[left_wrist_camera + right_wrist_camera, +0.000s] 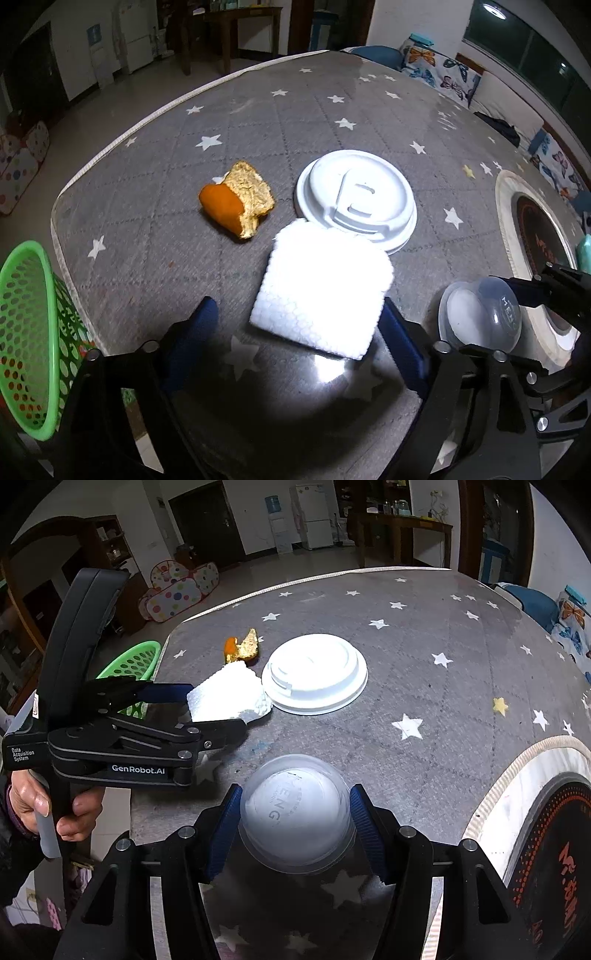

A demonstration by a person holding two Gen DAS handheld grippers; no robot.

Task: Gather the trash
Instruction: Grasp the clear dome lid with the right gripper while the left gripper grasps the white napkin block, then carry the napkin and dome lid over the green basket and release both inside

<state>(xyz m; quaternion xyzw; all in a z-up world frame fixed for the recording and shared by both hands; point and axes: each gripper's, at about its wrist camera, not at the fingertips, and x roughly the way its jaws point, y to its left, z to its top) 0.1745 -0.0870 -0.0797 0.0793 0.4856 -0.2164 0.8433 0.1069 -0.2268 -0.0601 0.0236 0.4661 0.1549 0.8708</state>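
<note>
Left tool [295,325] apart around foam piece [321,288]; right tool [295,827] clamps cup [295,812] (upturned).

Grey star-print tabletop [258,122]; beyond it a polka-dot play tent [177,590], fridge [314,515], water dispenser [277,520], butterfly cushions [443,72].

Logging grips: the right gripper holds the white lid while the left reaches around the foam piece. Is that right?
Not quite. The right gripper holds the clear cup, not the white lid, which lies untouched on the table, as the right wrist view shows. The left gripper does reach around the foam piece.
</note>
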